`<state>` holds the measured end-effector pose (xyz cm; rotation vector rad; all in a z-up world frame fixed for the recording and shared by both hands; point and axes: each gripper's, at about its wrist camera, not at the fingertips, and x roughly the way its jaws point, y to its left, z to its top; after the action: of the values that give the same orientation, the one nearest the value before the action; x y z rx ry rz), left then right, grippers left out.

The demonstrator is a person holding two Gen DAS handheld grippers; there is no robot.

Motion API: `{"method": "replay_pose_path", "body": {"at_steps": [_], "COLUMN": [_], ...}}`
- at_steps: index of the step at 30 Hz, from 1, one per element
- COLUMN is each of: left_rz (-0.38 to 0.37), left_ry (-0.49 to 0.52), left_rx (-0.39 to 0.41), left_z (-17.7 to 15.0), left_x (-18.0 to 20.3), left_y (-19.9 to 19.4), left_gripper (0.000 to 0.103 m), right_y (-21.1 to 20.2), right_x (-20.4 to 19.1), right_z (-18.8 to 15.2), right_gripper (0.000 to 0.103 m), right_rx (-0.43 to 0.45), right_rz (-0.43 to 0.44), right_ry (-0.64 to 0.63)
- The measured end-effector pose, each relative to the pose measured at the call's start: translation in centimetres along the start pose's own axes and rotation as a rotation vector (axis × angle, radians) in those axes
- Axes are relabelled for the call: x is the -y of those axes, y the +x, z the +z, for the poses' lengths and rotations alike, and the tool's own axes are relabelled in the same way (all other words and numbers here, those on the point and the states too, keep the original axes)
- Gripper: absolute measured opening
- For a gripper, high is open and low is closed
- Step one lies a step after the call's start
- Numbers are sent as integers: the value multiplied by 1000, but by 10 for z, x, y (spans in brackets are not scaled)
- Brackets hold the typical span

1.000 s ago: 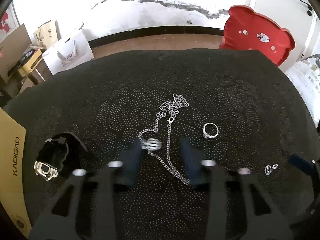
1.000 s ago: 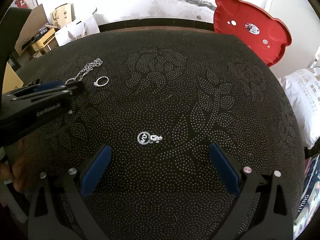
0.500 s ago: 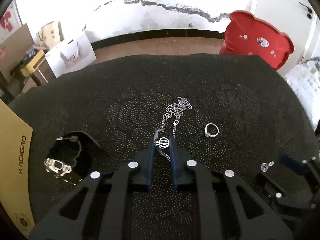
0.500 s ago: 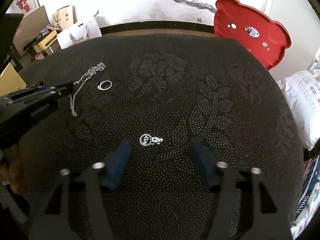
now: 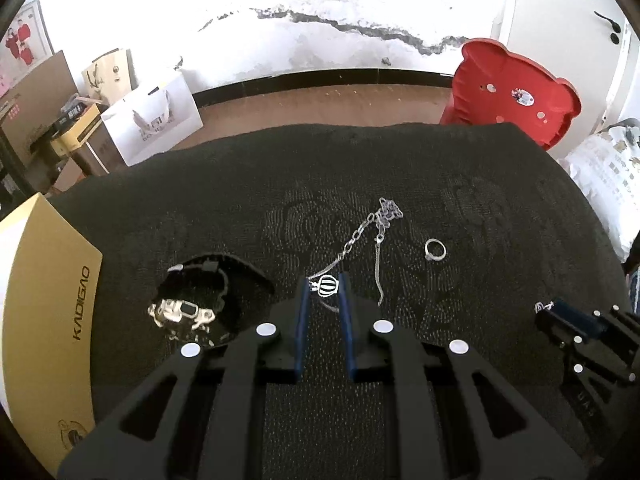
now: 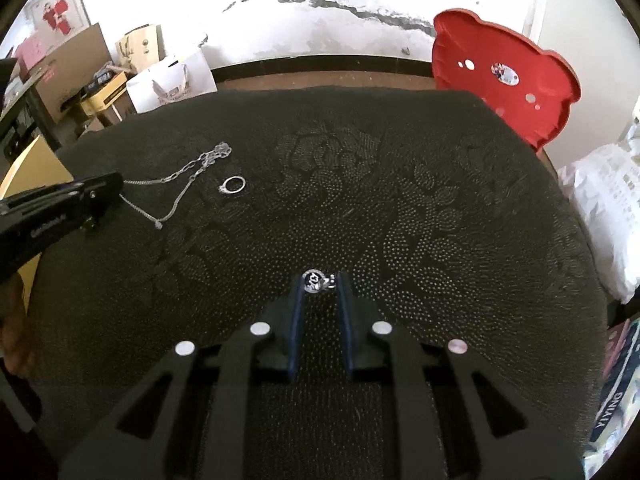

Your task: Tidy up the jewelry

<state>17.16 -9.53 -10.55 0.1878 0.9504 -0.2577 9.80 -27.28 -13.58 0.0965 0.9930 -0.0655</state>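
left claw [image 5: 325,286] sat closed, its blue-lined fingers [image 5: 301,320] pinched on a silver striped pendant [image 5: 328,285] at the tips. the pendant's chain [image 5: 362,236] trailed away from the tips across the black patterned table [image 5: 460,200], bunching in a small heap at its far end. just beside the chain on the right a silver ring [image 5: 435,249] lay flat on the cloth, apart from the chain. to the left of the left claw a black jewelry pouch [image 5: 208,300] lay open with a metallic piece [image 5: 180,312] inside it, and beyond that, at the table's left edge, a gold box [image 5: 44,300] printed "kadigao". right claw [image 6: 319,283] was likewise closed, fingers clamped on a small round silver charm [image 6: 314,280] with a clasp at its side, held at the tips; whether the charm touched the cloth could not be told. in the right wrist view the chain [image 6: 180,184] and ring [image 6: 233,184] lay well apart from the charm, far left, next to the left claw's body. beyond the far table edge a red bear-shaped stool [image 6: 508,80] leaned by the white wall, with a white paper bag [image 5: 154,120] and cardboard boxes [image 5: 36,96] on the floor at left.
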Motion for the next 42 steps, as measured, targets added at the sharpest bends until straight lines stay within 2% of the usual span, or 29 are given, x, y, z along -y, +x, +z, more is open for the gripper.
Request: {"method": "replay_pose_path", "body": {"at_steps": [7, 12, 16, 23, 27, 34, 42], "left_rz": [-24, 9, 28, 40, 40, 38, 30], "left_ry": [-11, -15, -13, -3, -9, -40, -80], "left_rx": [-1, -5, -13, -3, -1, 9, -36], "left_z": [1, 4, 4, 2, -2, -8, -13], "left_x": [-8, -16, -20, -25, -31, -55, -116], "left_y": [-16, -35, -56, -100, -128, -184, -244], "left_gripper": [15, 15, 15, 15, 15, 15, 15], "right_y": [-9, -22, -37, -90, -125, -188, -242], "right_x": [-13, -30, -42, -68, -83, -122, -193], "right_z": [6, 14, 24, 42, 50, 51, 65], "right_gripper": [17, 17, 17, 17, 17, 17, 17], "right_rx": [2, -18, -57, -26, 6, 54, 81], "right_rz": [-6, -9, -18, -87, -94, -56, 43], "right_ry": [-21, -31, 8, -43, -68, -114, -192]}}
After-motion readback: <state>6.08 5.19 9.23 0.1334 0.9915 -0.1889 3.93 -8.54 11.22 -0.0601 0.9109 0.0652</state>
